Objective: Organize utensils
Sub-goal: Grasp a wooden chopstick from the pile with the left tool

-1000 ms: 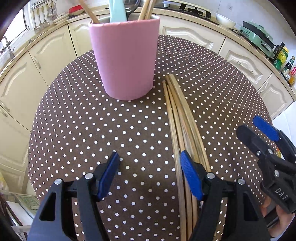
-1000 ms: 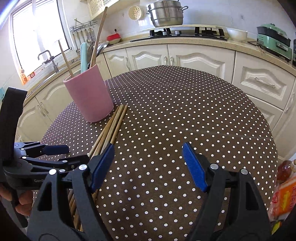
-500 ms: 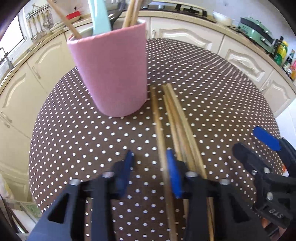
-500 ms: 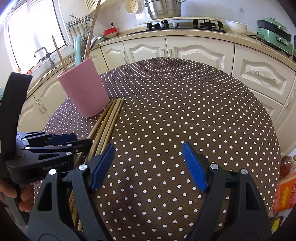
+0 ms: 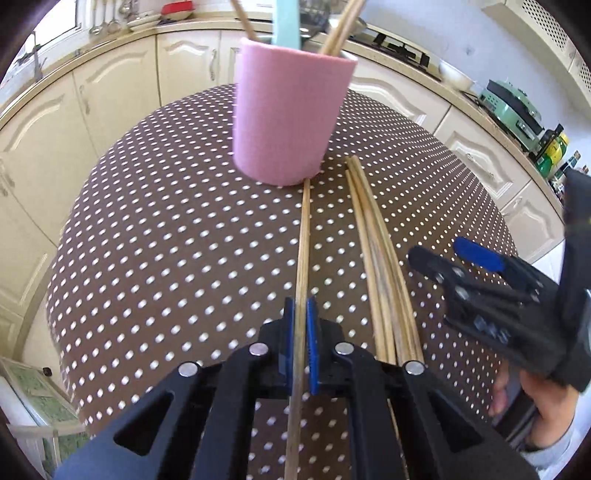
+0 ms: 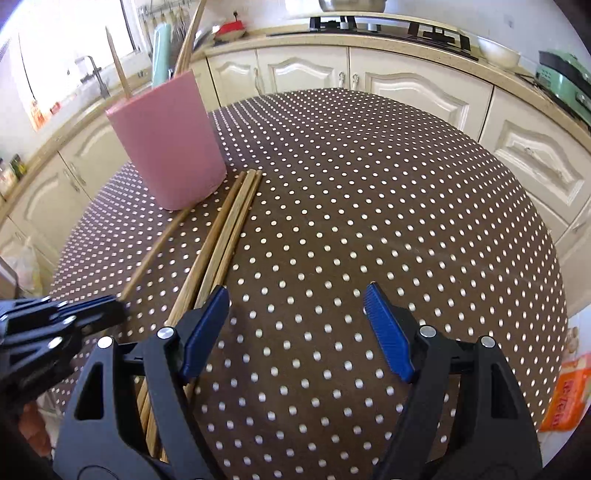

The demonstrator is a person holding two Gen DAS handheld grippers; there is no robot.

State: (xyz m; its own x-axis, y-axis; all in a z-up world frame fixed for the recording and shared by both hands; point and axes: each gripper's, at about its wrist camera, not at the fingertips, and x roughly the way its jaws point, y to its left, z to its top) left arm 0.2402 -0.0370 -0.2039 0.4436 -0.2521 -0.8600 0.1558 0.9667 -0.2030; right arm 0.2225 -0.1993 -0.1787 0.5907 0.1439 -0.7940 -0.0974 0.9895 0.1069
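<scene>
A pink holder [image 5: 291,118] with chopsticks and a teal utensil stands on the round dotted table [image 5: 166,240]. My left gripper [image 5: 301,314] is shut on one wooden chopstick [image 5: 303,236], whose far tip touches the holder's base. A bundle of several chopsticks [image 5: 376,243] lies to its right. In the right wrist view my right gripper [image 6: 295,306] is open and empty over the table, with the bundle [image 6: 229,225] under its left finger, the holder [image 6: 166,136] far left, and the left gripper [image 6: 88,310] with its chopstick [image 6: 159,243] at left.
Cream cabinets [image 6: 406,85] and a counter with a hob [image 6: 388,27] ring the table. A green appliance [image 5: 509,107] sits on the counter at right. An orange packet [image 6: 565,398] lies beyond the table's right edge.
My left gripper has closed on one chopstick and drawn it left, apart from the bundle, its tip now at the holder's base. My right gripper stays open, shifted slightly.
</scene>
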